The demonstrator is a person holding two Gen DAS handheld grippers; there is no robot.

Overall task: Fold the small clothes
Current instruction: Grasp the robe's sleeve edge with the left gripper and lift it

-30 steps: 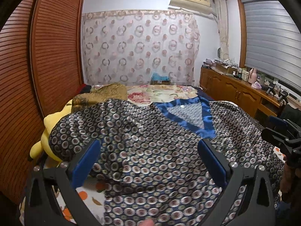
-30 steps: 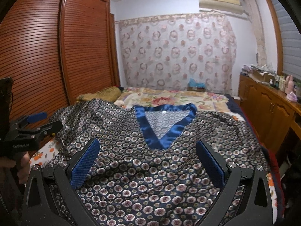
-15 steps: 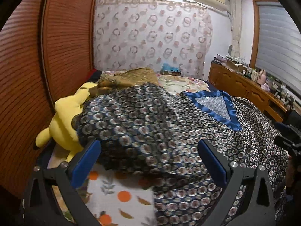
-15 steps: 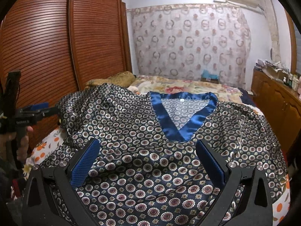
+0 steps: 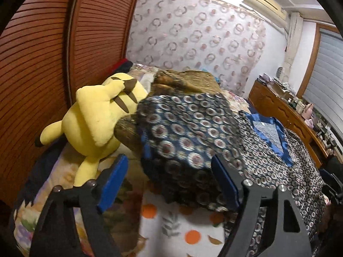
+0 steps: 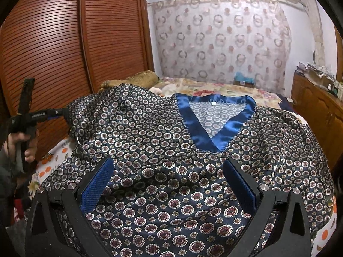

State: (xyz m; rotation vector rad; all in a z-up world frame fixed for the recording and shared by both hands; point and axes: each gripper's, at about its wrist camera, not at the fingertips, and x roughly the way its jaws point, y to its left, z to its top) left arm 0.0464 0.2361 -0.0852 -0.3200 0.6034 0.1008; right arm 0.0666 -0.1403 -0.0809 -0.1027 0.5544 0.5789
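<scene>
Starting at the left, a yellow plush toy [image 5: 100, 115] is lying on the bed [image 5: 184, 229] beside the slatted wooden wardrobe doors [image 5: 42, 49]. The left gripper [image 5: 169, 181] is hovering over the bed edge just beside the toy with its blue pads spread wide and nothing between them; the left sleeve [image 5: 184, 137] of the patterned satin top [image 6: 171, 162] is lying bunched in front of it, its dark edge sitting between the open fingers but not pinched. In the right wrist view that same gripper is showing at the far left, held by the person's left hand [image 6: 27, 143] near the sleeve end.

Moving rightward, the top is spreading face-up across the bed, its blue V-neck trim [image 6: 214, 124] pointing toward the cameras and the body covering most of the mattress. The right gripper [image 6: 169, 184] is hanging over the lower middle of the garment, jaws also wide apart and gripping nothing. A wooden dresser [image 6: 317, 111] is standing along the far right.

The fabric is looking thin, shiny and very limp, so it is likely light and slippery, prone to sliding off the pads and dragging along in ripples. The sleeve cuff or shoulder seam, where layers double up, is probably giving the surest pinch; the blue trim is a firmer edge as well.
</scene>
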